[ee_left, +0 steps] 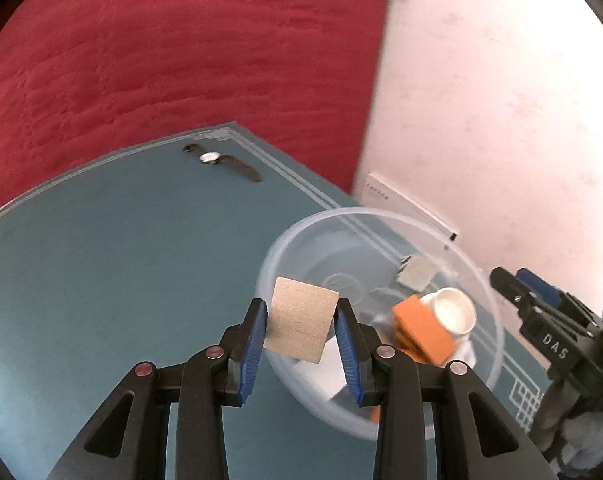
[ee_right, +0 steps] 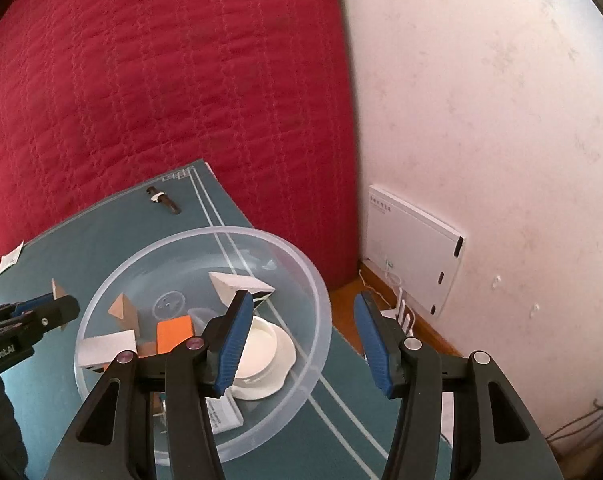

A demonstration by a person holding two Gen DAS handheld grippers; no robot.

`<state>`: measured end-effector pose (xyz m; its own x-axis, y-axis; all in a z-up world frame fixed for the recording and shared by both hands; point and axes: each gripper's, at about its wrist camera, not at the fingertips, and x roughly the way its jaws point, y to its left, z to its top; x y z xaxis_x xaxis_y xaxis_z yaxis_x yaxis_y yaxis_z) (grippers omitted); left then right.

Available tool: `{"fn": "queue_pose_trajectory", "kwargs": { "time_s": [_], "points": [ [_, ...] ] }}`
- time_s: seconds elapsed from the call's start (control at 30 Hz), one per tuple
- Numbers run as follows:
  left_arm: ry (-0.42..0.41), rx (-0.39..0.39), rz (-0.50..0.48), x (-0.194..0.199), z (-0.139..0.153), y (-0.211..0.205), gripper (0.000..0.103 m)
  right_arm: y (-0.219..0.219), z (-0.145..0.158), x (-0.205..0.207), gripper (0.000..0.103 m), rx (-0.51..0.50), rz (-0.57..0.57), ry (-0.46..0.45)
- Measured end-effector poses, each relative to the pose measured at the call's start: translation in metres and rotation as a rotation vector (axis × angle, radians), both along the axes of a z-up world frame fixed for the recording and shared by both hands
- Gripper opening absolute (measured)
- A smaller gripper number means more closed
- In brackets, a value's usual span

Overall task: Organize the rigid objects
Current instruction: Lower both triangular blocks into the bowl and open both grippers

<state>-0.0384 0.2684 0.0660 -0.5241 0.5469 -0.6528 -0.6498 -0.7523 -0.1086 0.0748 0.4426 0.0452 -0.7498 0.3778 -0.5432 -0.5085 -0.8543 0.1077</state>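
Left wrist view: left gripper [ee_left: 301, 332] pinches a pale wooden block [ee_left: 301, 326] above the near rim of a clear plastic bowl [ee_left: 497, 320]. Bowl holds an orange block [ee_left: 423, 330], a white cup [ee_left: 455, 310] and a grey piece [ee_left: 417, 274]. A wristwatch [ee_left: 221, 162] lies near the teal mat's [ee_left: 113, 260] far edge.

Right wrist view: right gripper [ee_right: 301, 340], jaws spread and empty, straddles the bowl's right rim over the mat's right edge.

Teal mat [ee_left: 101, 272] white-lined; red quilted bedspread [ee_right: 161, 80]; orange block [ee_left: 423, 330]; blue fingers [ee_left: 257, 344].
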Motion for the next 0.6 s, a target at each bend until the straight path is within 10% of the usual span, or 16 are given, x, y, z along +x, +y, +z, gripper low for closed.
{"fn": "queue_pose_trajectory", "kwargs": {
  "time_s": [0.33,0.43,0.6],
  "points": [
    [0.018,-0.017,-0.076,0.008,-0.002,0.039,0.039,0.009,-0.003,0.004,0.054,-0.038,-0.017,0.004],
    [0.008,-0.024,-0.075,0.009,-0.005,0.046,0.074,0.011,-0.002,0.006,0.054,-0.042,-0.013,0.006],
    [0.017,-0.023,-0.06,0.009,-0.006,0.04,0.077,0.015,-0.001,0.007,0.061,-0.045,-0.025,0.016]
  ]
}}
